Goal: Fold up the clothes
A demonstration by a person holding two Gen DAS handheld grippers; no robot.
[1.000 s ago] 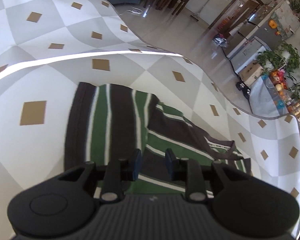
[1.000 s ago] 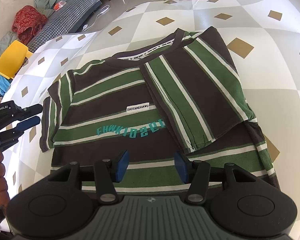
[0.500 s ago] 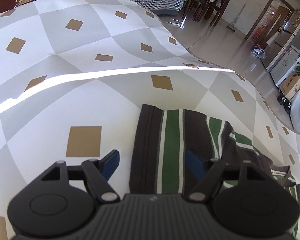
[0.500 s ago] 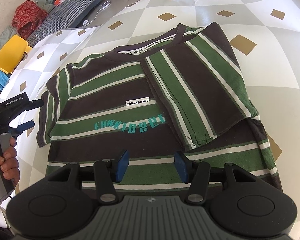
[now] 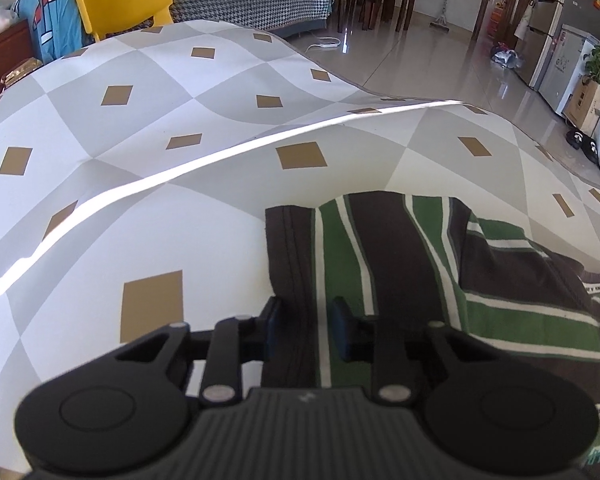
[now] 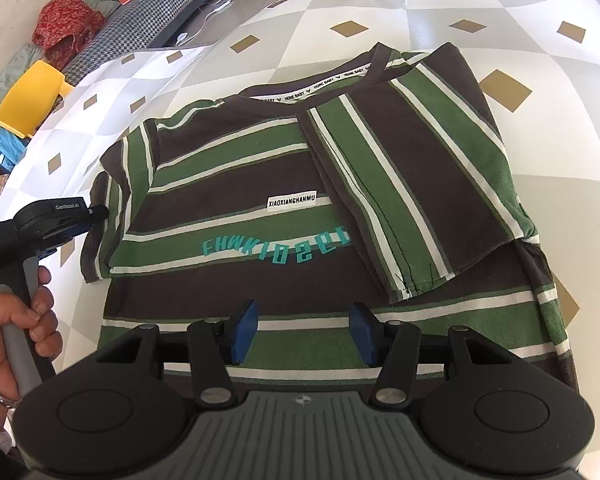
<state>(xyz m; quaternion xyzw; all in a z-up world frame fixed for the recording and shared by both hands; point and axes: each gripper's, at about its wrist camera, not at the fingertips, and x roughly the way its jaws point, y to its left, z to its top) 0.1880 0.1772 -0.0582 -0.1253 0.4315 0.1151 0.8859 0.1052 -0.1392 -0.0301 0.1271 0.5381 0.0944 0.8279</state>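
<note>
A brown, green and white striped T-shirt (image 6: pixel 260 216) lies flat on the checked tablecloth, its right side folded over the chest. My left gripper (image 5: pixel 305 330) is at the shirt's left sleeve (image 5: pixel 300 248), its jaws closing around the sleeve's brown hem; it also shows in the right wrist view (image 6: pixel 96 213), touching the sleeve edge. My right gripper (image 6: pixel 302 332) is open and empty, hovering above the shirt's lower hem.
The tablecloth (image 5: pixel 140 160) has white, grey and tan diamonds. A yellow chair (image 5: pixel 124 0) and a checked sofa (image 5: pixel 252 0) stand beyond the table. The table edge (image 5: pixel 540 136) curves at the right, with tiled floor beyond.
My left gripper swung off the shirt body to the left sleeve, opened wide, and now has its jaws narrowed around the sleeve hem. My right gripper has barely moved.
</note>
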